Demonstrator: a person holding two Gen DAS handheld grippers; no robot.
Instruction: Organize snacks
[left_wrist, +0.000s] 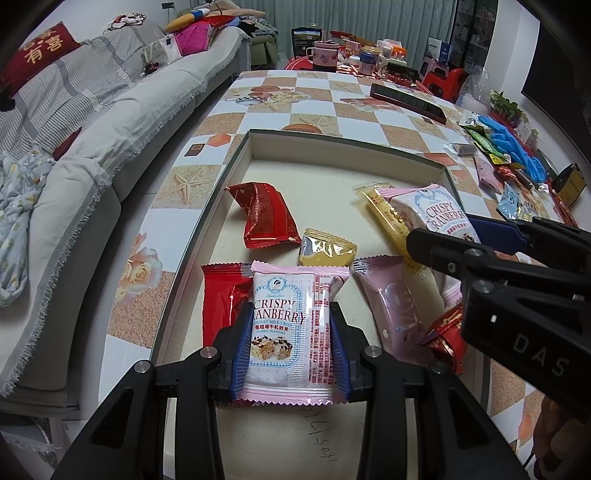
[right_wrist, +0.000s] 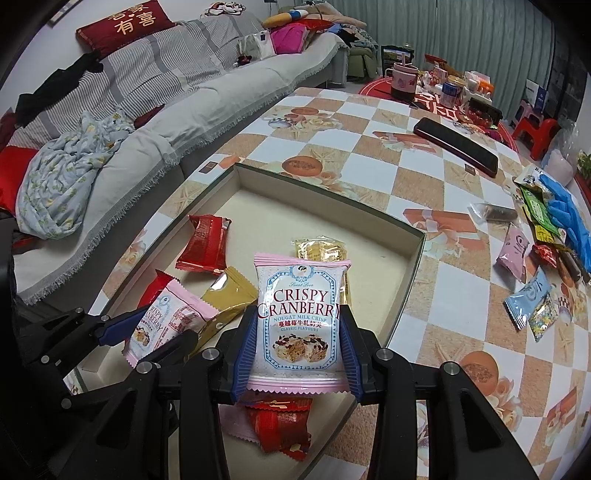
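Observation:
My left gripper (left_wrist: 290, 345) is shut on a pink Crispy Cranberry packet (left_wrist: 284, 325), held over the near end of the shallow white box (left_wrist: 332, 147). My right gripper (right_wrist: 297, 341) is shut on a second Crispy Cranberry packet (right_wrist: 301, 325), also over the box (right_wrist: 410, 254). The right gripper shows in the left wrist view (left_wrist: 443, 240) at right; the left gripper shows in the right wrist view (right_wrist: 147, 332) at lower left. In the box lie red packets (left_wrist: 264, 212), a gold packet (left_wrist: 327, 249), a yellow packet (left_wrist: 388, 221) and a pink packet (left_wrist: 391, 310).
Loose snacks (right_wrist: 532, 295) and a blue glove (right_wrist: 569, 221) lie on the checkered table (right_wrist: 369, 173) at right. A dark flat case (right_wrist: 456, 146) lies farther back, with cups and jars (right_wrist: 404, 79) beyond. A grey sofa (right_wrist: 184, 99) runs along the left.

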